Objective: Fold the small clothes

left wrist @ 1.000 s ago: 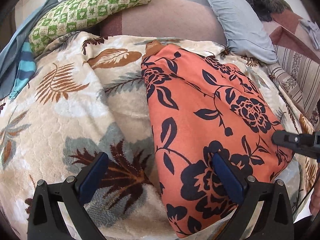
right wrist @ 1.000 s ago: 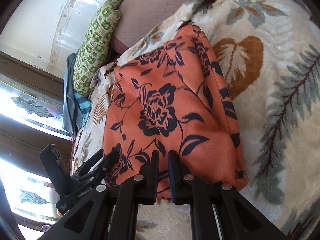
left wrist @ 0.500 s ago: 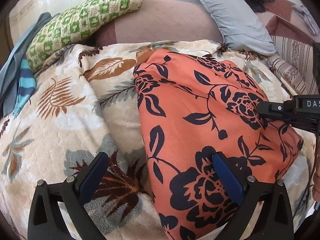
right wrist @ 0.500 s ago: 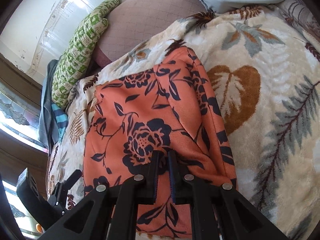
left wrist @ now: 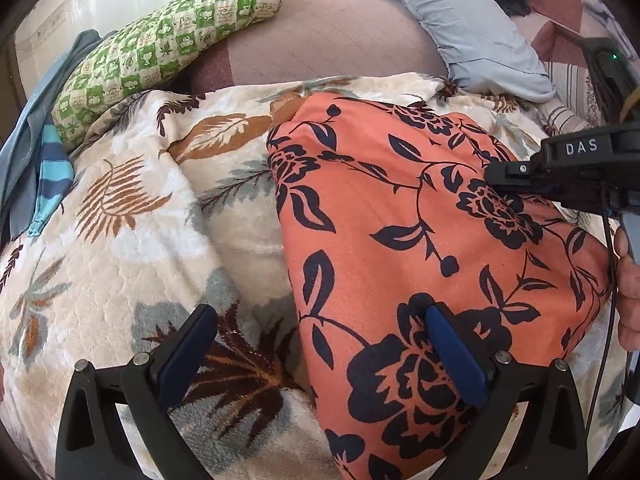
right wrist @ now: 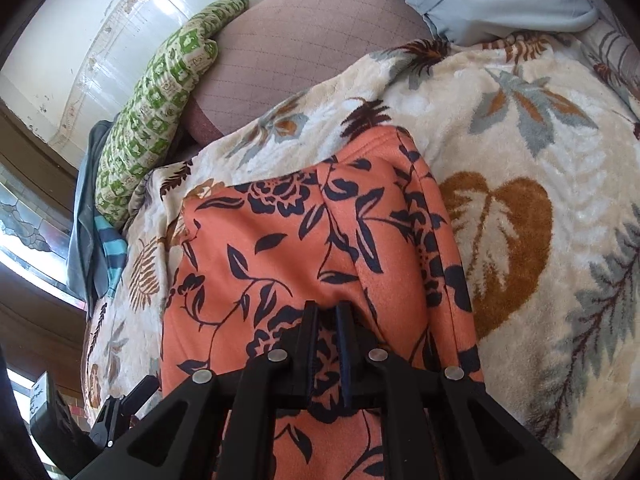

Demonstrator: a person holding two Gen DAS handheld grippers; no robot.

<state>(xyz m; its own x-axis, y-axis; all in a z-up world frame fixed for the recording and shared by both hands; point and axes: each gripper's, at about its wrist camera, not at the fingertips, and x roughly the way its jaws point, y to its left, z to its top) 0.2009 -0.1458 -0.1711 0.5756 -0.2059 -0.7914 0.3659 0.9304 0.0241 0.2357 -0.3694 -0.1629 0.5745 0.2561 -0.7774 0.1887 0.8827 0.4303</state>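
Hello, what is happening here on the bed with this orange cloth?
A person holds a gripper in each hand and is folding an orange flowered garment that lies on a leaf-print blanket. The right gripper is shut and sits over the garment's middle; whether it pinches the fabric or only presses on it is hard to tell. The left gripper is open, with one finger over the blanket and the other over the garment, gripping nothing. The garment looks folded into a long strip already.

Both views are brightly lit by daylight. Glare is seen on the white wall (right wrist: 132, 12), and the window (right wrist: 24, 208) is blown out. Strong fisheye bending and dark corners are present; focus is sharp throughout.
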